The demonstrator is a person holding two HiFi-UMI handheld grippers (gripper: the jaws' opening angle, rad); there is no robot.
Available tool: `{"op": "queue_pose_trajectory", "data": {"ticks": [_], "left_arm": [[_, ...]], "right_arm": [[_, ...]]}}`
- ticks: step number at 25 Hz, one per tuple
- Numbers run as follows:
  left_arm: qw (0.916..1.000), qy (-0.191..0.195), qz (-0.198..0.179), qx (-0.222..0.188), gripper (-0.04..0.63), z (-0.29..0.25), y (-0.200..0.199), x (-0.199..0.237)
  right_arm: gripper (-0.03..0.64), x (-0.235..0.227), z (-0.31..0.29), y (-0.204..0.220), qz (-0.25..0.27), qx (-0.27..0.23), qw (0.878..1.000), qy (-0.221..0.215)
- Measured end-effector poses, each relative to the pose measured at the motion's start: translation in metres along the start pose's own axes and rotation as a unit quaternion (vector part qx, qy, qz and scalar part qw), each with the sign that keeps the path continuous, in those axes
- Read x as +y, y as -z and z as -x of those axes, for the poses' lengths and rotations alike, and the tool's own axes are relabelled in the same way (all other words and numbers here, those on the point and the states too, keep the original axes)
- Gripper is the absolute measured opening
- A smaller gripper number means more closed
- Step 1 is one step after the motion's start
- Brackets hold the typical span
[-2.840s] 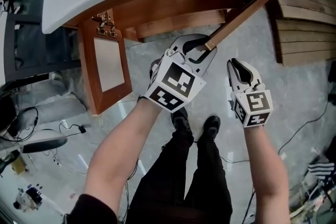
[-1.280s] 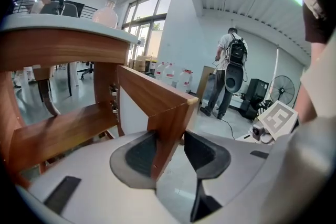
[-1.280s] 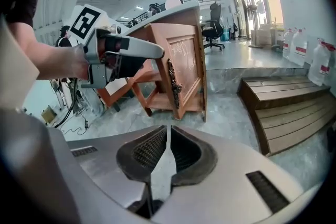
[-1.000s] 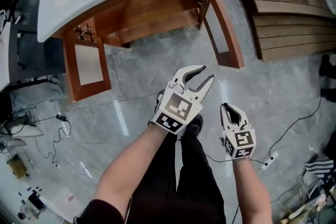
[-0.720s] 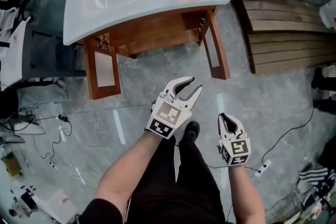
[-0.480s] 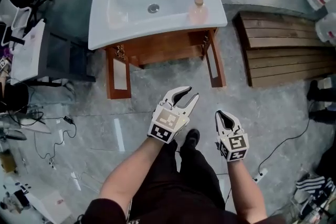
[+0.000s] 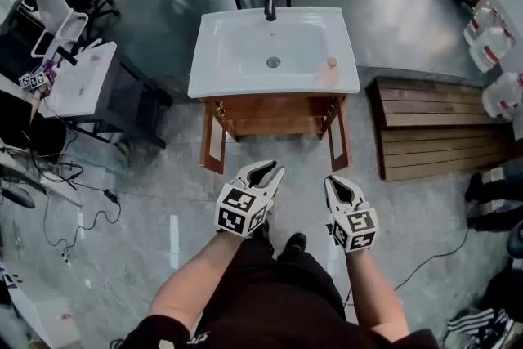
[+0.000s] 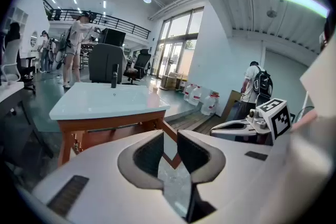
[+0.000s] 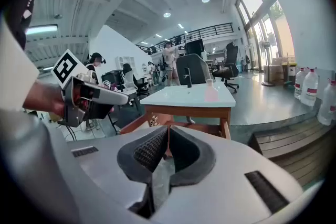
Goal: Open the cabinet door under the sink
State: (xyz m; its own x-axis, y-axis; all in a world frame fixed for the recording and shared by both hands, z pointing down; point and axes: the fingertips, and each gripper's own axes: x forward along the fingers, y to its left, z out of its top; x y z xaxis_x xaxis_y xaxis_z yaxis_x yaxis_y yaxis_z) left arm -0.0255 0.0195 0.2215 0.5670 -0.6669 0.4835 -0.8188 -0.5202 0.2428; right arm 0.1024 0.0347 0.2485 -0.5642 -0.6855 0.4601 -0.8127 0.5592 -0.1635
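Note:
The white sink (image 7: pixel 206 84) sits on a wooden cabinet (image 7: pixel 274 115) straight ahead of me. Both doors stand swung out towards me, the left door (image 7: pixel 214 145) and the right door (image 7: pixel 338 139). My left gripper (image 7: pixel 270 170) hangs in the air well short of the cabinet. Its jaws have just been closing, are still apart, and hold nothing (image 8: pixel 170 141). My right gripper (image 7: pixel 332 181) is level with it. Its jaws have also just been closing and now stand shut and empty (image 9: pixel 167 136). Neither gripper touches the cabinet.
A pink bottle (image 7: pixel 331 69) and a black faucet (image 7: pixel 270 4) stand on the sink. A wooden pallet (image 7: pixel 437 127) lies at the right, with water jugs (image 7: pixel 490 45) behind it. A white desk (image 7: pixel 78 82) and floor cables (image 7: pixel 78 200) are at the left.
Both grippers have drawn back from the cabinet and risen, and the whole sink has come into sight. The left jaws are narrower than before. Both doors stay open.

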Motion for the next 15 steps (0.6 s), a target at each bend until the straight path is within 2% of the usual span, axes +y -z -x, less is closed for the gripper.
{"op": "queue_pose_trajectory", "data": {"ticks": [5, 10, 15], "left_arm": [[0.9998, -0.014, 0.008, -0.014, 0.083, 0.047, -0.013, 0.019], [0.9995, -0.002, -0.024, -0.02, 0.08, 0.077, -0.021, 0.029], [0.9985, 0.001, -0.035, -0.043, 0.074, 0.106, -0.034, 0.054]], "right_arm": [[0.023, 0.041, 0.011, -0.019, 0.012, 0.007, 1.0, -0.01], [0.015, 0.062, 0.006, -0.042, 0.025, -0.001, 1.0, -0.001], [0.015, 0.08, -0.008, -0.064, 0.011, -0.024, 1.0, 0.009]]}}
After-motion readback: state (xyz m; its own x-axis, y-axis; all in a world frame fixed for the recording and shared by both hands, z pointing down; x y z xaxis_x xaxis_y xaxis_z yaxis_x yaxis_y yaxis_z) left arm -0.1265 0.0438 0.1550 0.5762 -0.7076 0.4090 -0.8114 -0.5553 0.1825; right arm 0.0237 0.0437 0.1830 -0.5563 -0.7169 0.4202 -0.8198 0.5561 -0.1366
